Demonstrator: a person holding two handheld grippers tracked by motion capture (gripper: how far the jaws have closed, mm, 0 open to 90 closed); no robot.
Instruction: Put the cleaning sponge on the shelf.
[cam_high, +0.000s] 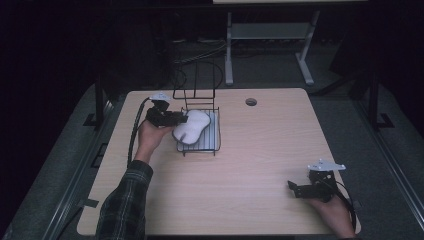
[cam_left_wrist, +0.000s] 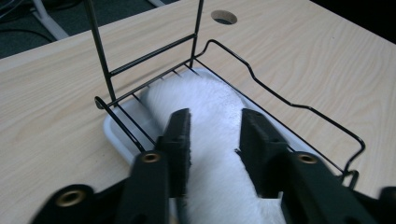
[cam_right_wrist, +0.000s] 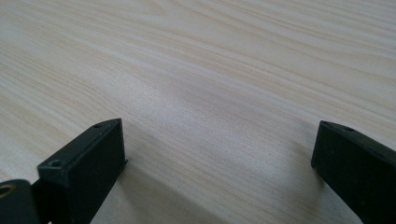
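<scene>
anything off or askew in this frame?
Mildly. The white fluffy item lies diagonally in the wire rack, one end hanging over the rack's left edge, where the left gripper straddles it. Nothing looks spilled or damaged. The right gripper sits open over bare table.

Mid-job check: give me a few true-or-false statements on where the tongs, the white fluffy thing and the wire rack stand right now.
1. The left tongs have their jaws either side of the white fluffy item. True.
2. The white fluffy item lies on bare table beside the wire rack. False: it lies in the rack, over the white tray.
3. The right tongs are open over bare table. True.
4. The right tongs hold a sponge. False: nothing is between their jaws.
5. The rack stands at the table's near right corner. False: it stands far left of centre, by the left tongs.
</scene>
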